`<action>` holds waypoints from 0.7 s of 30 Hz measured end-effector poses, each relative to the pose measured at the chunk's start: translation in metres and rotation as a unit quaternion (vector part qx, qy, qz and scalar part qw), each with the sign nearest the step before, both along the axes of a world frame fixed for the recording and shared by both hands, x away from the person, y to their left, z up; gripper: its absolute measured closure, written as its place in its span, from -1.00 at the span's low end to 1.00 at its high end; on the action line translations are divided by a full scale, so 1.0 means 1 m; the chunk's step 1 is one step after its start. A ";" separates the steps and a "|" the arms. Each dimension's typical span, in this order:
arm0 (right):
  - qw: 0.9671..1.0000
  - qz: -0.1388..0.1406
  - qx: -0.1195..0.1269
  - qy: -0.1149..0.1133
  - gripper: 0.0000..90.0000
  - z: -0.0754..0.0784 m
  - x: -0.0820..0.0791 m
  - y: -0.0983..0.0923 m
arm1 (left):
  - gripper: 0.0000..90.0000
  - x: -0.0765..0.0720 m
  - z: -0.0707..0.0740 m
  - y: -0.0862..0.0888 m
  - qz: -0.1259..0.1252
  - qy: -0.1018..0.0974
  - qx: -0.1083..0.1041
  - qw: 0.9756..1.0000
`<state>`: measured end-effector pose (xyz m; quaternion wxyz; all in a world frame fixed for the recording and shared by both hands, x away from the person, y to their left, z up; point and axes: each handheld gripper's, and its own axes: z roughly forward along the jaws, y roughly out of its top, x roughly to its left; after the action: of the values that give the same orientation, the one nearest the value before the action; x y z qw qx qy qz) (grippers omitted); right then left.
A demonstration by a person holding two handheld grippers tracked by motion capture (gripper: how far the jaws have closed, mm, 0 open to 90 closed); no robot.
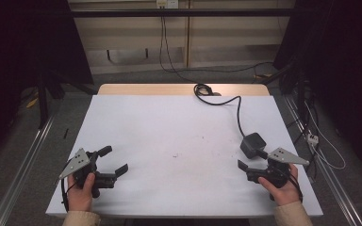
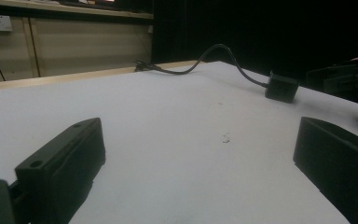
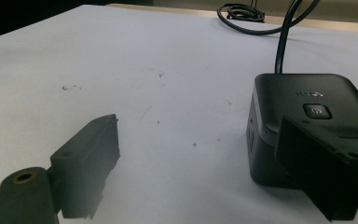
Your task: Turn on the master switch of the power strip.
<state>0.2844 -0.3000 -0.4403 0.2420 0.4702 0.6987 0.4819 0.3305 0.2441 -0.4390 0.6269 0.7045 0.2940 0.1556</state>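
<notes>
The work is at its approach step: nothing is gripped yet. The right claw (image 1: 250, 165) hangs just above the white-covered desk (image 1: 169, 136) near its right edge, jaws spread wide, with one jaw already alongside the small black rounded-square plastic box with a power button on top (image 1: 253, 144). In the right gripper view that box (image 3: 303, 112) sits just ahead, partly behind the right-hand jaw, while the other jaw stands well to its left over bare desk. The left claw (image 1: 115, 162) is also spread and holds nothing, low over the desk's near left part, well apart from the box.

The box lies flat, button face up. Its thick black cable (image 1: 238, 110) leaves the far side and runs away from the person to a coil (image 1: 202, 89) at the desk's far edge, so the box's cable end points away and slightly left; the body itself is nearly square, with no clear long axis.

Next, I judge, the right claw must shift sideways to straddle the box, then close on its two side walls.
</notes>
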 end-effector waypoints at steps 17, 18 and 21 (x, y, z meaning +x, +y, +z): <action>1.000 0.003 -0.008 -0.001 -0.71 -0.004 -0.010 -0.009 | -0.96 0.000 0.000 -0.001 -0.001 0.001 0.002 1.000; 1.000 0.001 -0.008 -0.001 -0.71 -0.004 -0.010 -0.009 | -0.96 -0.001 0.000 -0.001 -0.001 0.002 0.002 1.000; 1.000 0.001 -0.009 0.000 -0.71 -0.004 -0.012 -0.011 | -0.96 -0.001 0.000 -0.001 -0.001 0.001 0.002 1.000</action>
<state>0.2725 -0.3114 -0.4447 0.2462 0.4671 0.7033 0.4760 0.3298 0.2430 -0.4395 0.6251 0.7063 0.2940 0.1547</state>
